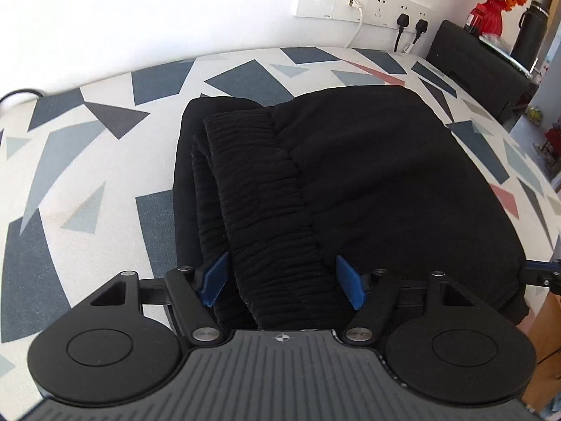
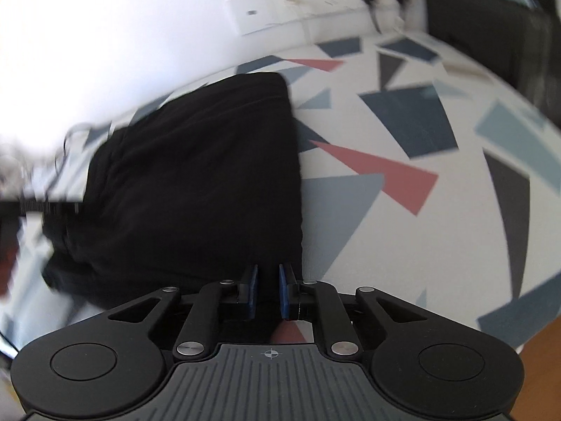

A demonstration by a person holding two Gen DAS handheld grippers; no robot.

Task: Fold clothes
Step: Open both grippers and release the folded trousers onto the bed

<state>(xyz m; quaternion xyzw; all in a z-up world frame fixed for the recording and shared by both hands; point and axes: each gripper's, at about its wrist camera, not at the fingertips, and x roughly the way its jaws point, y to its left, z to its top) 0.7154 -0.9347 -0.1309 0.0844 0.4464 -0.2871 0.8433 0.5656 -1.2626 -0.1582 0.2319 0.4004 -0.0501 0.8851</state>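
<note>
Left wrist view: left gripper (image 1: 285, 282) has its jaws wide apart, straddling the ribbed waistband (image 1: 261, 210) of the black garment (image 1: 385, 175) w/o pinching it; the blue pads (image 1: 214, 278) sit either side of the band, gap visible on both. The garment lies folded in a thick stack on the patterned table (image 1: 87, 175), mid-table, near edge by the gripper. Wall sockets (image 1: 364, 0) w/ plugs and a black box (image 1: 484, 70) sit at the back, well apart from the cloth.

Risk here: if these jaws close as they stand they'd prob catch only the top layer of the band, so a lift would peel the stack open. Pushing fwd instead could bunch the elastic and skew the fold.

Right wrist view: right gripper (image 2: 268, 291) has jaws nearly together, a narrow gap left, w/ dark cloth showing in it at the garment's (image 2: 196, 175) right near corner. Can't tell if it truly bites the fabric or just sits over it. Frame is motion-blurred, esp. on the left side.

Risk: a fast sweep w/ a shallow hold could slip off the corner, or drag the whole stack sideways across the table (image 2: 403, 228). With only 1 side held, the 2 ends go uneven and the fold edge lands crooked.
</note>
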